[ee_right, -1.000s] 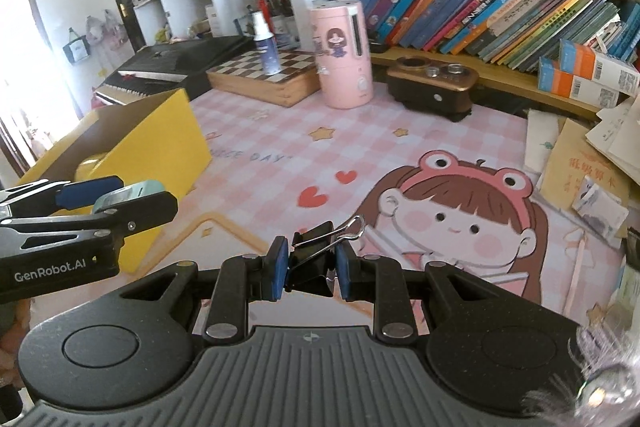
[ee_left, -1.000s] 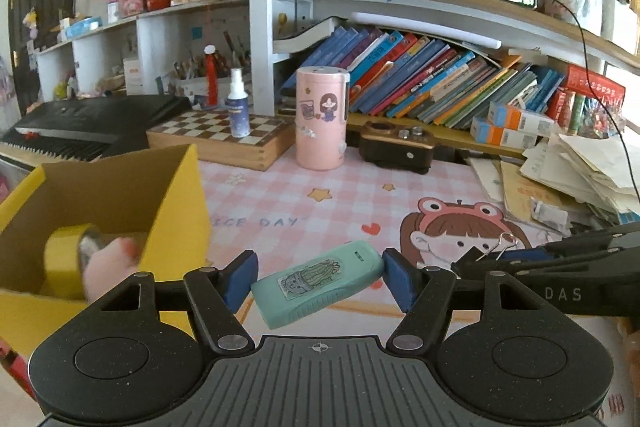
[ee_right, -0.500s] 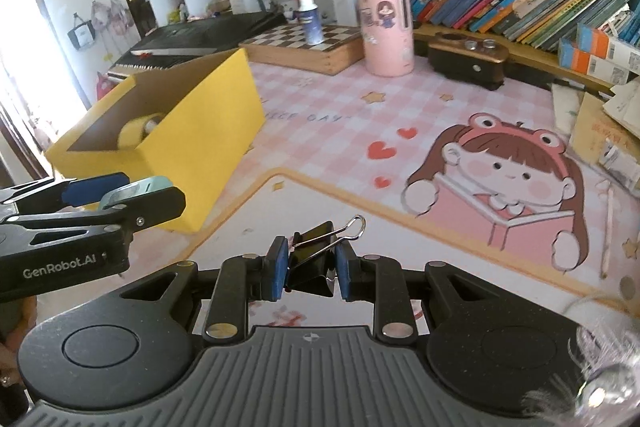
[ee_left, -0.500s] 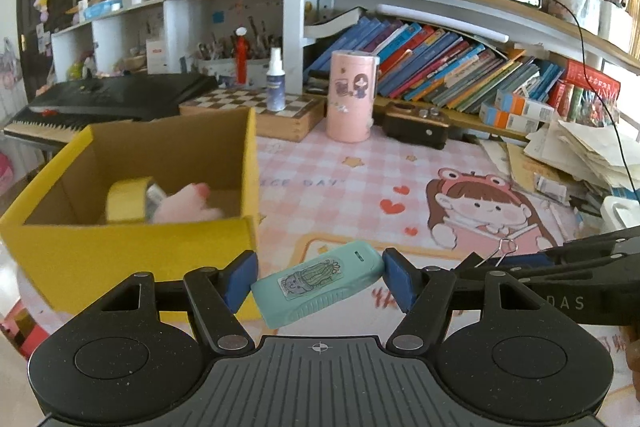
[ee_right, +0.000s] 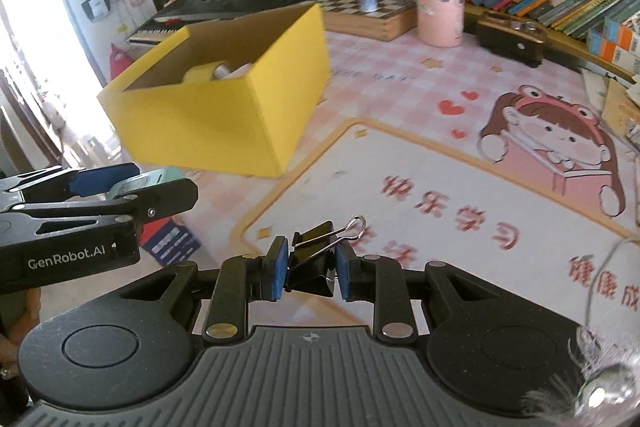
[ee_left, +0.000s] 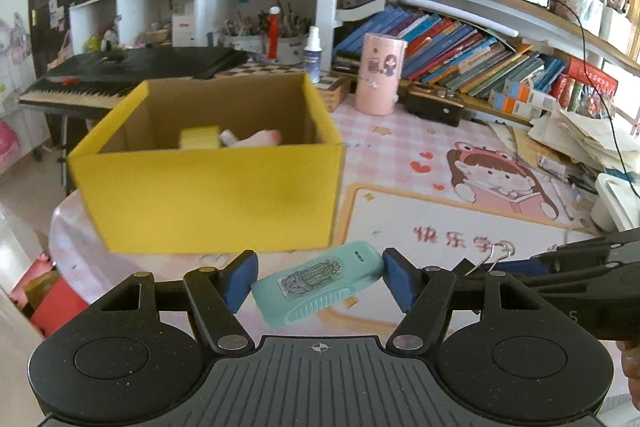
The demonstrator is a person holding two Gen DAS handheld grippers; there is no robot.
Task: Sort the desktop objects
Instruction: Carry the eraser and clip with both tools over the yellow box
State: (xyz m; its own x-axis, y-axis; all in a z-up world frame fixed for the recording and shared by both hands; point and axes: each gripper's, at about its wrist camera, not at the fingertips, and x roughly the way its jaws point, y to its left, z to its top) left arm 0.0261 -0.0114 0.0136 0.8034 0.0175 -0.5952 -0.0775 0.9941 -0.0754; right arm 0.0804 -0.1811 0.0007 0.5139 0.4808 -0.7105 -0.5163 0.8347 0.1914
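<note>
Left claw (ee_left: pixel 316 281) grips teal eraser (ee_left: pixel 318 282); right claw (ee_right: pixel 310 269) pinches binder clip (ee_right: pixel 316 259); yellow box (ee_left: pixel 208 183) open-topped ahead.

We see matt black plastic on our left claw (ee_left: pixel 318 281), with ribbed grey plastic on the body below and blue rubbery pads (ee_left: pixel 239 281). The teal case (ee_left: pixel 320 285) in it looks like smooth plastic, with a ribbed edge and a paper sticker. Our right claw (ee_right: pixel 308 269) pinches a binder clip (ee_right: pixel 310 263) of glossy black metal with bright wire handles. The yellow box (ee_left: pixel 208 195) is matt cardboard, plain brown inside. The worktop (ee_right: pixel 440 195) wears a smooth printed mat with a slight sheen.
</note>
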